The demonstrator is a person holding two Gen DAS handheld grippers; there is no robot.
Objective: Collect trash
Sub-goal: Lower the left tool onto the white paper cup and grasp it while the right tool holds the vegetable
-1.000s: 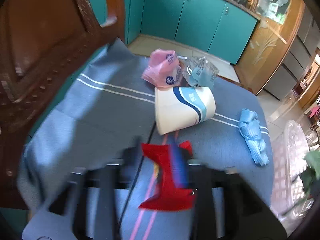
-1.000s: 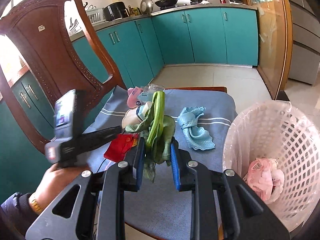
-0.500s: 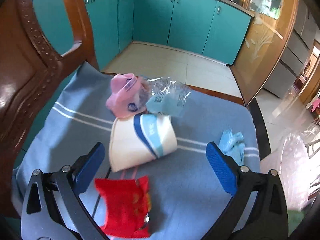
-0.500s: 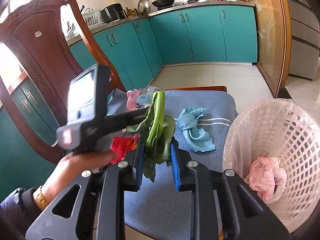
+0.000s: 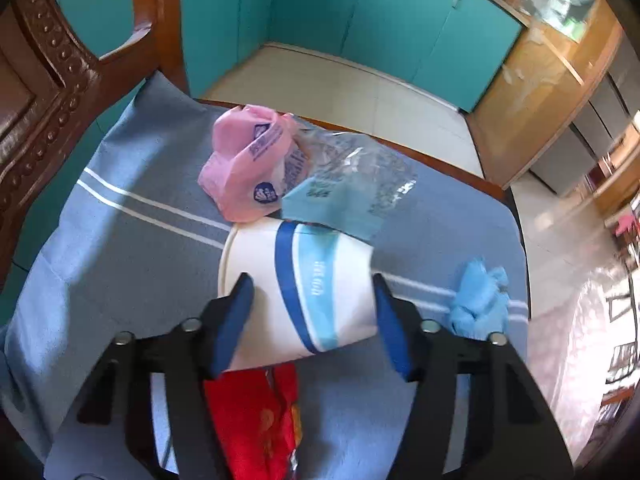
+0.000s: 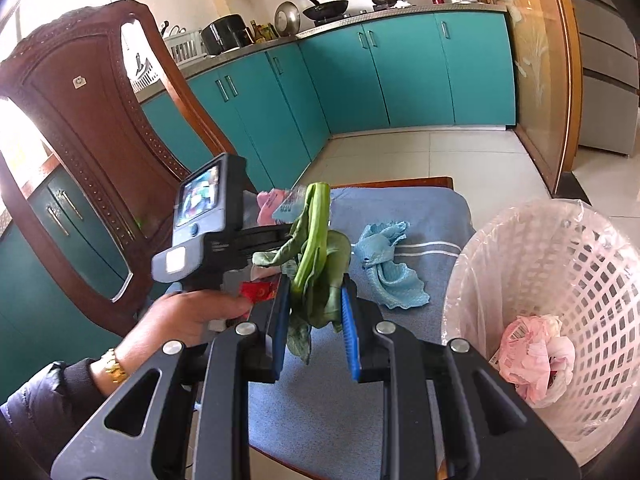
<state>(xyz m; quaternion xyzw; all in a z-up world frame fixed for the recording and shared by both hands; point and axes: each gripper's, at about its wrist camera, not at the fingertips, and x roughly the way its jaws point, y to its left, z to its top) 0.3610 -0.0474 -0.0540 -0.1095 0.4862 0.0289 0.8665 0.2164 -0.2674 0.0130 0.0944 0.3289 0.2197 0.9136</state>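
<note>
- On the blue striped cloth (image 5: 132,264), a white paper cup (image 5: 304,292) with blue bands lies on its side between the pads of the left gripper (image 5: 312,316); its jaws have just been closing around the cup, and firm contact is hard to judge.
- Below the cup lies a red wrapper (image 5: 256,420); beyond it, a pink bag (image 5: 244,172) and a clear plastic packet (image 5: 352,184).
- Right gripper (image 6: 316,316) is clamped narrow on a wilted green vegetable (image 6: 316,248).
- Beside the table stands a white basket (image 6: 592,280) holding pink trash (image 6: 536,356).
</note>
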